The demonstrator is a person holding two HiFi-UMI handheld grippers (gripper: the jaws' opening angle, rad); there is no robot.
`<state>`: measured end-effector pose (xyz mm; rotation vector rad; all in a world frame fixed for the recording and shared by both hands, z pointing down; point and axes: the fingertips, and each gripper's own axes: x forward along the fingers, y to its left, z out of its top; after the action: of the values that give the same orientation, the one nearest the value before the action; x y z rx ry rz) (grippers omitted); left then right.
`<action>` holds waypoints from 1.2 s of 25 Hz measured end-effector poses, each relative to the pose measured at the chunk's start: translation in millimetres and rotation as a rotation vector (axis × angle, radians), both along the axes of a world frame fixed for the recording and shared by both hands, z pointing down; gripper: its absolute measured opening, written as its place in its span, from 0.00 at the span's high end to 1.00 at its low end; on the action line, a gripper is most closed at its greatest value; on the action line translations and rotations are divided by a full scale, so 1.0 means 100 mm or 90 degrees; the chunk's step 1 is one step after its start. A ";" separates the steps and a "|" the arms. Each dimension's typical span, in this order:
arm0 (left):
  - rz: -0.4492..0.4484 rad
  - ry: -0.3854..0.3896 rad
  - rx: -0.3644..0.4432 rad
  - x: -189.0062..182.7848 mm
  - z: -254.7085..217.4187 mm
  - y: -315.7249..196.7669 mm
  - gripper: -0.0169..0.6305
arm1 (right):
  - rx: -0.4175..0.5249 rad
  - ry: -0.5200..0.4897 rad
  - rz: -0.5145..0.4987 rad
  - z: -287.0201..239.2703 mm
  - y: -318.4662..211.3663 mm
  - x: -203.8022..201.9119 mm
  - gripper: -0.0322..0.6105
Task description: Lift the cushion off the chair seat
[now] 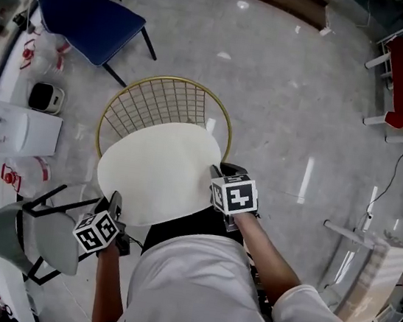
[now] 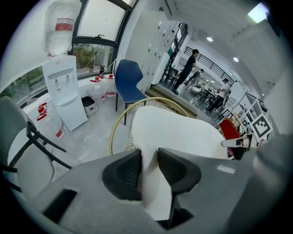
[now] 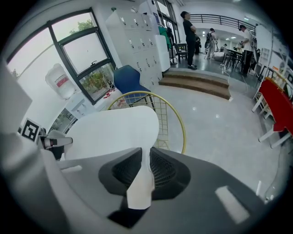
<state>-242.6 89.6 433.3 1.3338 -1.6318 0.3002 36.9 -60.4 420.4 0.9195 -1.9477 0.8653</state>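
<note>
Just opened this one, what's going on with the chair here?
A person holds a two-jaw gripper in each hand and grips a white round cushion over a gold wire chair. The left gripper is clamped on the cushion's near left edge, the right gripper on its right edge. The cushion seems held up above the seat, which it hides from the head view. A blue chair and a grey chair stand nearby.
</note>
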 end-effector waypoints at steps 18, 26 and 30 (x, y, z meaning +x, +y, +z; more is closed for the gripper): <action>0.037 -0.008 0.072 -0.13 -0.50 0.02 0.82 | 0.002 -0.053 -0.024 -0.52 0.13 -0.12 0.86; 0.060 -0.007 0.098 -0.09 -0.62 -0.02 0.83 | -0.004 -0.067 -0.024 -0.58 0.16 -0.07 0.87; 0.064 -0.003 0.101 -0.04 -0.64 0.03 0.84 | -0.003 -0.070 -0.032 -0.59 0.22 -0.03 0.88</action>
<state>-246.7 92.3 369.4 1.5392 -1.6213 0.2377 33.6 -38.2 361.6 0.8320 -2.0522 0.9081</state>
